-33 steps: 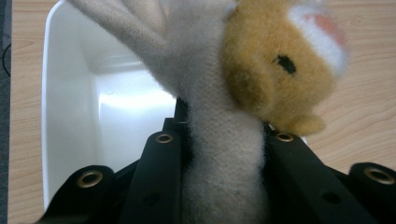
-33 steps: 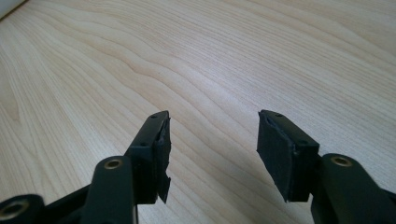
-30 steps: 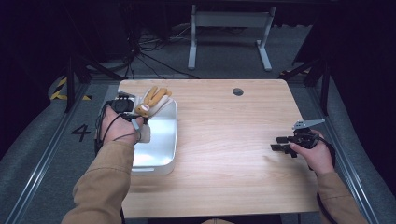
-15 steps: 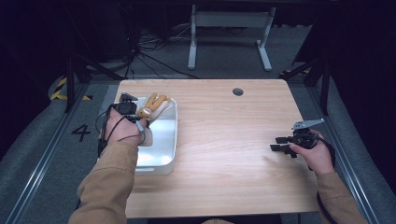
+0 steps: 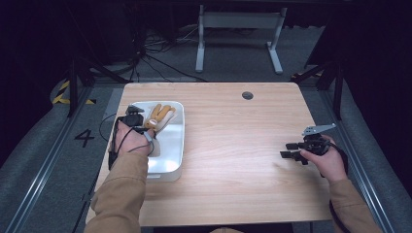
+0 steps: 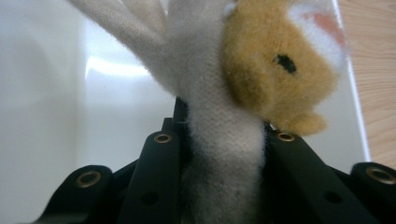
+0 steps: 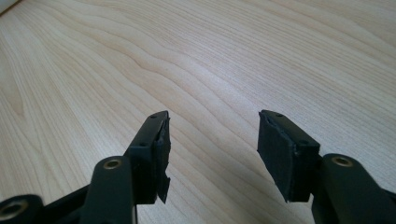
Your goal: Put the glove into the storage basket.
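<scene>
Lowered since earlier: plush toy (image 5: 159, 116), clamped by left gripper (image 5: 145, 127) over white bin (image 5: 176, 145), prob. for drop-off; right gripper (image 5: 290, 150) parked open, empty.

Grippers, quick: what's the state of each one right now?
Left gripper: shut on the plush toy, over the white tray.
Right gripper: open, holding nothing, above the table.

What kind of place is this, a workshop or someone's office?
Probably a lab or recording studio: a bare wooden table stands among dark curtains, with loose cables and a floor number marking. A person works hand-held grippers, the left gripper holding a plush toy over a white tray.
</scene>
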`<state>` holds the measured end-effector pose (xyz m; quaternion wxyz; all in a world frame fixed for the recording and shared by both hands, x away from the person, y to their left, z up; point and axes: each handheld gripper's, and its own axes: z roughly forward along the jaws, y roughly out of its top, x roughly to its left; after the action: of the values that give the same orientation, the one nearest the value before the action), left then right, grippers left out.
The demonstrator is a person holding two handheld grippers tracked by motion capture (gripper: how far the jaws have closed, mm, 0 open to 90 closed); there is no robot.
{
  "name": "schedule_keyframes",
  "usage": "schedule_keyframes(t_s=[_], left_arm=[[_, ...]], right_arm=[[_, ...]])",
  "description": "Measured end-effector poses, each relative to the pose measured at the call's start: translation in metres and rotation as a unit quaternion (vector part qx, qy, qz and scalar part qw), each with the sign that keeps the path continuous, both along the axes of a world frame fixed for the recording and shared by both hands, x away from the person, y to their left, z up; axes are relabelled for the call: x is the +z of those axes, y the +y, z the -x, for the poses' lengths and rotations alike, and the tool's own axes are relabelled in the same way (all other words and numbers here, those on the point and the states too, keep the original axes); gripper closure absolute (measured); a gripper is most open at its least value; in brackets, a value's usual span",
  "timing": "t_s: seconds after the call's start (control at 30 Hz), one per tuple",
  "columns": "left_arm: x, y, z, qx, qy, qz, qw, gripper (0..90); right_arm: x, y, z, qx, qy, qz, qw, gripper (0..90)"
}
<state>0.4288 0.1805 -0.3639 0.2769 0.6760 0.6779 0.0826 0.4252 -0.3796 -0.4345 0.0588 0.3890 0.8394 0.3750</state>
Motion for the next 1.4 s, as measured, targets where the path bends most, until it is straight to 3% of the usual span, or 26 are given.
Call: schedule_keyframes(t_s=[0.1, 0.33, 0.53, 0.87, 1.3, 1.4], left_arm=[[-0.009, -0.003, -0.002, -0.001, 0.014, 0.005, 0.9999, 74.1], [-0.021, -0.005, -0.008, 0.0, 0.025, 0.007, 0.9997, 73.9], [-0.032, -0.008, -0.016, -0.002, 0.054, 0.015, 0.9984, 73.8], [-0.048, -0.012, -0.025, -0.005, 0.095, -0.001, 0.9955, 73.7], [-0.055, -0.014, -0.03, -0.004, 0.125, -0.021, 0.9919, 72.9], [-0.057, -0.016, -0.031, -0.004, 0.129, -0.016, 0.9916, 71.8]], right_arm=[[0.001, -0.001, 0.0, 0.0, -0.003, 0.001, 1.0, 44.5], [0.0, 0.0, 0.0, 0.001, -0.001, 0.001, 1.0, 44.3], [-0.001, -0.002, 0.0, 0.001, 0.0, 0.001, 1.0, 44.2], [-0.003, -0.002, -0.001, -0.001, 0.001, 0.001, 1.0, 44.2], [-0.002, -0.002, 0.0, 0.0, -0.004, -0.003, 1.0, 44.2], [-0.001, -0.004, 0.0, -0.004, -0.005, -0.008, 1.0, 44.2]])
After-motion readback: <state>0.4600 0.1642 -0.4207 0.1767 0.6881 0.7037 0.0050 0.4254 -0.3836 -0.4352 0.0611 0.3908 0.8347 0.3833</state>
